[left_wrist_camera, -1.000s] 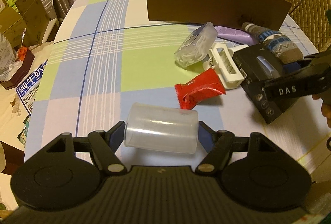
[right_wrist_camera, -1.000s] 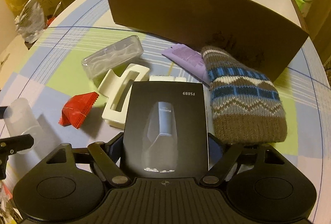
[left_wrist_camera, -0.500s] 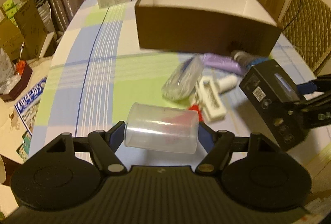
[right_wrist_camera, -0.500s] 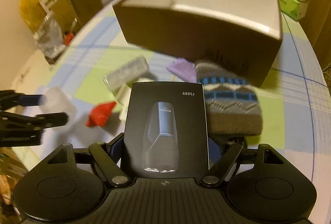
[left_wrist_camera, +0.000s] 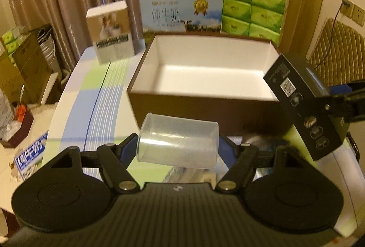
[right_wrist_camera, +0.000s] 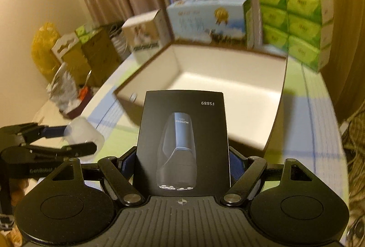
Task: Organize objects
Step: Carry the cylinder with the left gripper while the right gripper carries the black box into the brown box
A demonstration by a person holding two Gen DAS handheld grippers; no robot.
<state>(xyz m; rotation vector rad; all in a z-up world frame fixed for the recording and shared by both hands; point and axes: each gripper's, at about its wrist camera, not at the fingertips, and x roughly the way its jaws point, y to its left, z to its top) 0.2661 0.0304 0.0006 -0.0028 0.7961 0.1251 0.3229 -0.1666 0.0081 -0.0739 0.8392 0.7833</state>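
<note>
My left gripper is shut on a clear plastic cup, held on its side above the table just before the brown box with a white, empty inside. My right gripper is shut on a black shaver box marked FS889, held up in front of the same brown box. The shaver box also shows at the right of the left wrist view. The cup and left gripper show at the left of the right wrist view.
Behind the brown box stand a small photo carton, a blue milk carton and green tissue packs. The checked tablecloth runs left. Blurred items lie under the left gripper. Cartons and bags sit on the floor at left.
Both grippers have risen with their loads and moved toward the brown box. The box's white inside is now in full view and the table items have dropped out of sight.
</note>
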